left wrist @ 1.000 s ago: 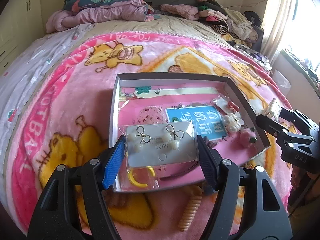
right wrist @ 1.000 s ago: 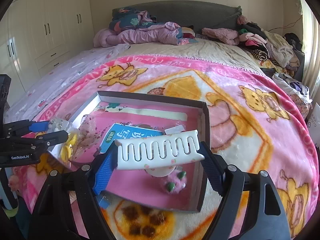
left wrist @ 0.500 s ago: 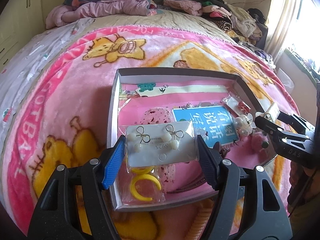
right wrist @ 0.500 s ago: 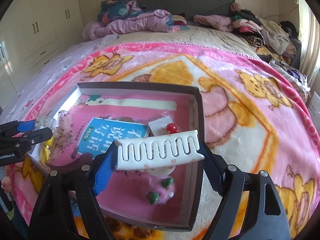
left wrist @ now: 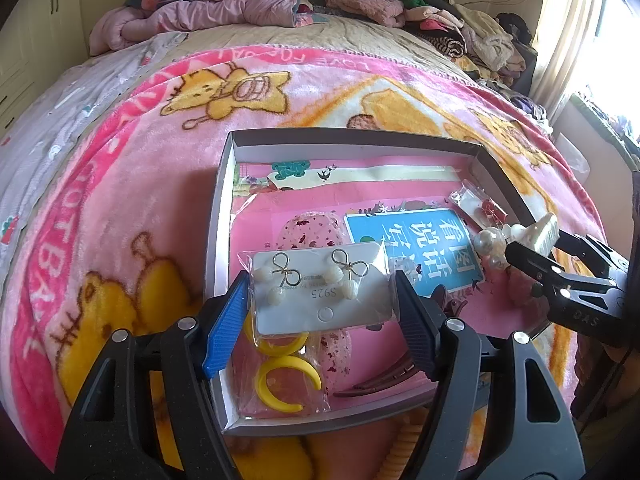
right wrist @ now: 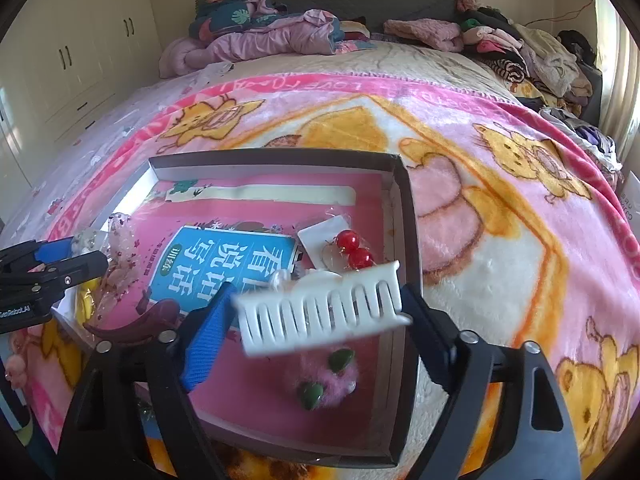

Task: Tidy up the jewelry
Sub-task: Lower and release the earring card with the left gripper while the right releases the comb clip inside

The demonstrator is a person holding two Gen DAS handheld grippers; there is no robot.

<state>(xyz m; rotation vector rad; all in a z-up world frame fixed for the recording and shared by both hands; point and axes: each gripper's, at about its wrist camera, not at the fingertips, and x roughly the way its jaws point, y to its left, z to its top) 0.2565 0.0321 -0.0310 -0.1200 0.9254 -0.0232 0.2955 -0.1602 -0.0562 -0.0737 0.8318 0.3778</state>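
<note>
An open grey box (left wrist: 352,136) lies on the pink cartoon blanket. Over its near left corner my left gripper (left wrist: 320,292) is shut on a grey card of bow earrings (left wrist: 320,308). My right gripper (right wrist: 320,320) hangs over the box's near right part. Its jaws are opening, and the white hair comb (right wrist: 324,308) between them is tilted, blurred and slipping loose. In the box lie a blue booklet (right wrist: 224,268), red bead earrings (right wrist: 354,248), a pink pompom (right wrist: 324,376), yellow hoops (left wrist: 288,380), a brown hair clip (left wrist: 384,380) and a pearl piece (left wrist: 490,244).
An orange spiral hair tie (left wrist: 400,452) lies on the blanket (right wrist: 500,260) just in front of the box. Piled clothes (right wrist: 520,48) and a quilt (left wrist: 208,16) fill the head of the bed. White wardrobes (right wrist: 80,52) stand to the left.
Both grippers have sunk closer to the box. The white comb, held level in the right jaws before, now sits skewed and blurred as those jaws spread. The earring card stays gripped.
</note>
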